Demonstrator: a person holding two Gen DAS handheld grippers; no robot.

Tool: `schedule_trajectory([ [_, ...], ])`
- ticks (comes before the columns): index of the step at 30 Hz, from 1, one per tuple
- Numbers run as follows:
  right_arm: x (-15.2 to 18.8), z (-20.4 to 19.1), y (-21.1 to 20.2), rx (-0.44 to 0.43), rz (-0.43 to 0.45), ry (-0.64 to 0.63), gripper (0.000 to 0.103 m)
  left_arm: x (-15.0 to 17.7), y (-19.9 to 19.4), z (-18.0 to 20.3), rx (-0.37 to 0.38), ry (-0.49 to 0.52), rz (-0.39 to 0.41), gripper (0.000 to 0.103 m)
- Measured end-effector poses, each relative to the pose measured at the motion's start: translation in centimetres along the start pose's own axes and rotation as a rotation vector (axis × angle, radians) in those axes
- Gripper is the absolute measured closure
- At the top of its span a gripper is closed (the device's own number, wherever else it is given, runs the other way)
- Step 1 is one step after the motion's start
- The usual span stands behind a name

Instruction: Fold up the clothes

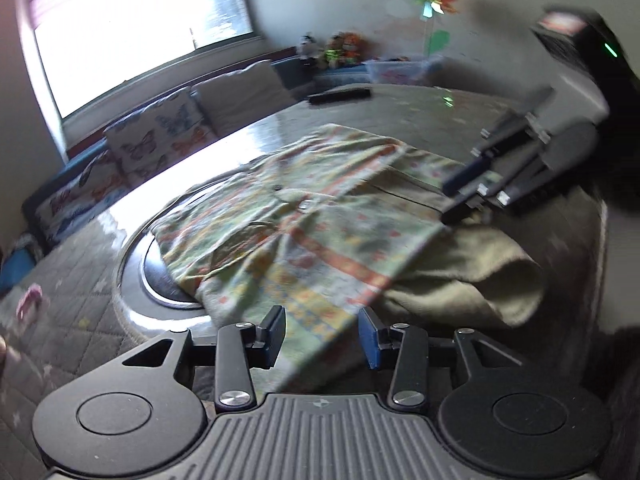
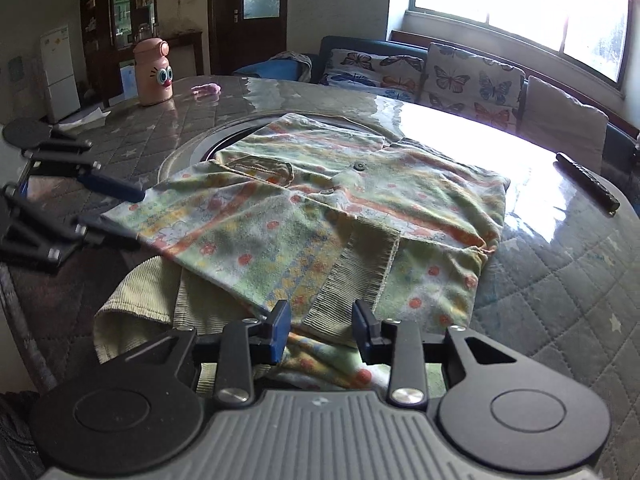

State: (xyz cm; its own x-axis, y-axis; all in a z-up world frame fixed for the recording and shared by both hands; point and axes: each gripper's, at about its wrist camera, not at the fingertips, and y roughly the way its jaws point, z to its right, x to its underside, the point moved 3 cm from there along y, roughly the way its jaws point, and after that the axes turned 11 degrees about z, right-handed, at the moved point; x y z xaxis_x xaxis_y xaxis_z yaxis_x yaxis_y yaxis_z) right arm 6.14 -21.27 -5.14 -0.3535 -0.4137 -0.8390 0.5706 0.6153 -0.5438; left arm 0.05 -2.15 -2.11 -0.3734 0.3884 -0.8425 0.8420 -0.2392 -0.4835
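Shirt [image 2: 320,208] soft, light, floppy on bench [image 2: 560,280]. Both my tongs, left [image 1: 322,338] and right [image 2: 322,332], released, nothing clamped. Best grip: hem corners.

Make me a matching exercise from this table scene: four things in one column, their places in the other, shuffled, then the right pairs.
Things:
1. patterned shirt
2. pink bottle
3. dark stick-shaped object
4. butterfly cushions

Places:
A. on the sofa under the window
B. near the table's right edge in the right wrist view
C. spread across the table's middle, partly over the round inset
D. upright at the table's far left

Pairs: 1-C, 2-D, 3-B, 4-A
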Motion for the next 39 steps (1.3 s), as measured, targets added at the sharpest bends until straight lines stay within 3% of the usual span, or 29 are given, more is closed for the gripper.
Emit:
schedule_trajectory([
  [7,-0.3,1.0,-1.5,0.016,0.024,0.044,0.063,0.2,0.5,3.3,0.078,0.159,0.030,0.049],
  [12,0.1,1.2,-2.7,0.036,0.025,0.033,0.060,-0.2,1.5,5.3,0.124,0.225,0.069,0.049],
  [16,0.3,1.3,-3.4,0.046,0.024,0.016,0.054,-0.9,2.2,5.8,0.160,0.215,0.106,0.050],
  [17,0.3,1.3,-3.6,0.046,0.023,0.007,0.054,-1.1,2.4,5.8,0.165,0.210,0.114,0.058],
  [23,0.5,1.1,-4.4,0.041,0.015,-0.049,0.050,-2.2,2.8,4.2,0.178,0.075,0.137,0.092],
  [30,0.2,-0.6,-4.0,-0.021,0.040,-0.144,0.045,-4.5,4.2,0.0,0.133,-0.147,0.133,0.094],
  [35,-0.5,-1.7,-1.9,-0.066,0.065,-0.171,0.045,-5.1,5.3,-1.2,0.131,-0.191,0.125,0.094],
  [37,-0.7,-2.1,-0.9,-0.089,0.059,-0.175,0.049,-5.2,5.5,-1.6,0.136,-0.204,0.123,0.093],
  [39,-0.8,-2.3,0.0,-0.110,0.046,-0.171,0.064,-5.0,5.5,-2.0,0.136,-0.220,0.118,0.093],
])
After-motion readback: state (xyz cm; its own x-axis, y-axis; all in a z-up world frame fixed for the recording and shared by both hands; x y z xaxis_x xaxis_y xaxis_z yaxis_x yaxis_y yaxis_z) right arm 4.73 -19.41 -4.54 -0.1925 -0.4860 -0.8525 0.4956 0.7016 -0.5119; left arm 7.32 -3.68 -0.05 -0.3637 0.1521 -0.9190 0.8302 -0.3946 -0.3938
